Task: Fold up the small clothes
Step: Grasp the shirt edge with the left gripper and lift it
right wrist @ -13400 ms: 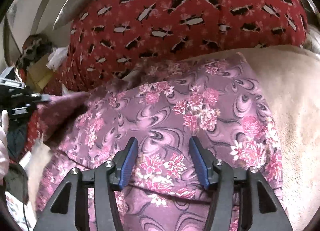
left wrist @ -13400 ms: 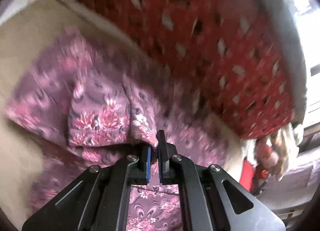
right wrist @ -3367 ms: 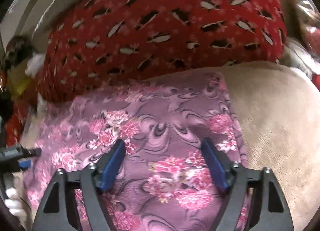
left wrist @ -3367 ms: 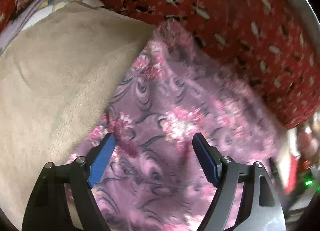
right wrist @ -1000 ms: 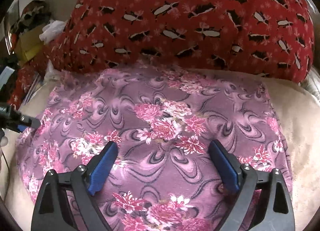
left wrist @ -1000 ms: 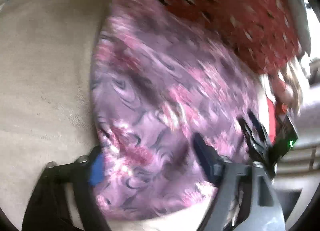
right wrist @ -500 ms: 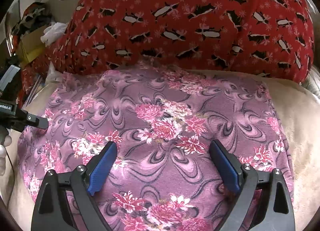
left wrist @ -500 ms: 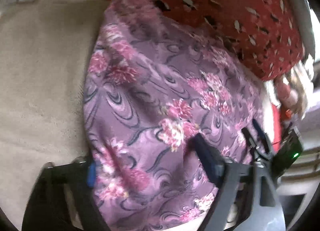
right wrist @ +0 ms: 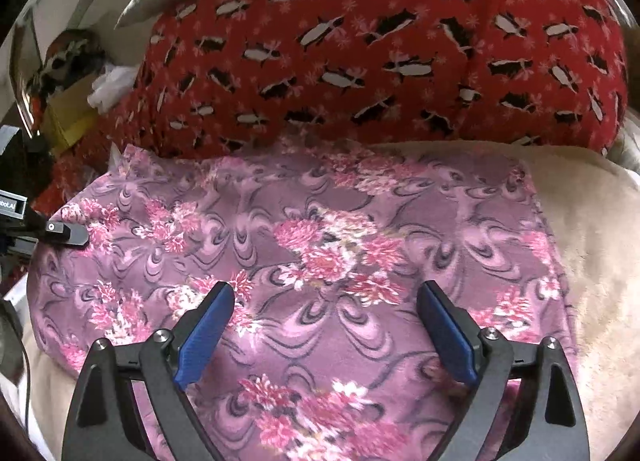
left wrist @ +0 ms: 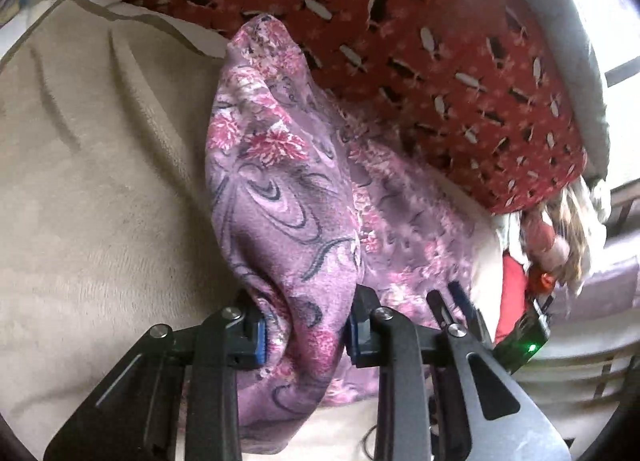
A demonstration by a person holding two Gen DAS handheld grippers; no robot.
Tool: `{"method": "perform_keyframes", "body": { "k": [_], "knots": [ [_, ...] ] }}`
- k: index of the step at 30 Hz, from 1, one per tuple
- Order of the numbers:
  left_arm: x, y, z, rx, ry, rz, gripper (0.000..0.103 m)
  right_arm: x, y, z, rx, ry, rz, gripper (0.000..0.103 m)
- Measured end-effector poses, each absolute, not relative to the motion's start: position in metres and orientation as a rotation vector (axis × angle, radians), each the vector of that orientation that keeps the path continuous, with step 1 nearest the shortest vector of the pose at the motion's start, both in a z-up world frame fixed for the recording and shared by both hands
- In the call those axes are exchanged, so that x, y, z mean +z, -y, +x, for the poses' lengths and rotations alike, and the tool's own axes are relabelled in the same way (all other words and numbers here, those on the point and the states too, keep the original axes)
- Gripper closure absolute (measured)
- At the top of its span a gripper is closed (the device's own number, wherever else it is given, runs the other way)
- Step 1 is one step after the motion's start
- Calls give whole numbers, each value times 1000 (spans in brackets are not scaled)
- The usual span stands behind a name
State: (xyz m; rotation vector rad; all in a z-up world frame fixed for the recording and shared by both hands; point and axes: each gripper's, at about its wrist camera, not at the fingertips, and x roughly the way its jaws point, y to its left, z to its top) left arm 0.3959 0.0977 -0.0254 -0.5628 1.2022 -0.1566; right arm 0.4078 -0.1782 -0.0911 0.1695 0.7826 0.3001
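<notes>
Pinching a bunched fold of the purple floral cloth (left wrist: 280,189), left gripper (left wrist: 304,331) has just been closing, pads now pressing the fabric on both sides and the edge lifted off the beige blanket (left wrist: 88,189). Right gripper (right wrist: 326,331) hangs over the cloth's near half with jaws wide apart, gripping nothing. Cloth lies spread on the blanket, far edge against the red patterned pillow (right wrist: 380,41).

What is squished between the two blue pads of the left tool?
A bunched fold of the purple flowery cloth sits pinched in the left tool, shown in the left wrist view.
</notes>
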Motion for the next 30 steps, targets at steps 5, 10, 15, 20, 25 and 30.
{"method": "perform_keyframes", "body": {
  "k": [5,10,15,20,25,30],
  "knots": [
    [-22,-80,402,10,-1235,-360,78,-89,189,399,311,-792,160,9],
    [-2,-50,390,98,-1161,-199,77,-101,181,391,318,-771,74,8],
    [12,-30,381,100,-1079,-82,77,-103,176,391,318,-762,53,4],
    [-2,-36,394,29,-1079,-157,54,-104,177,391,327,-759,58,2],
    [-36,-52,413,59,-1196,-192,37,-106,174,392,331,-758,48,0],
    [-41,-77,416,57,-1226,-322,87,-106,175,392,336,-757,55,0]
  ]
}}
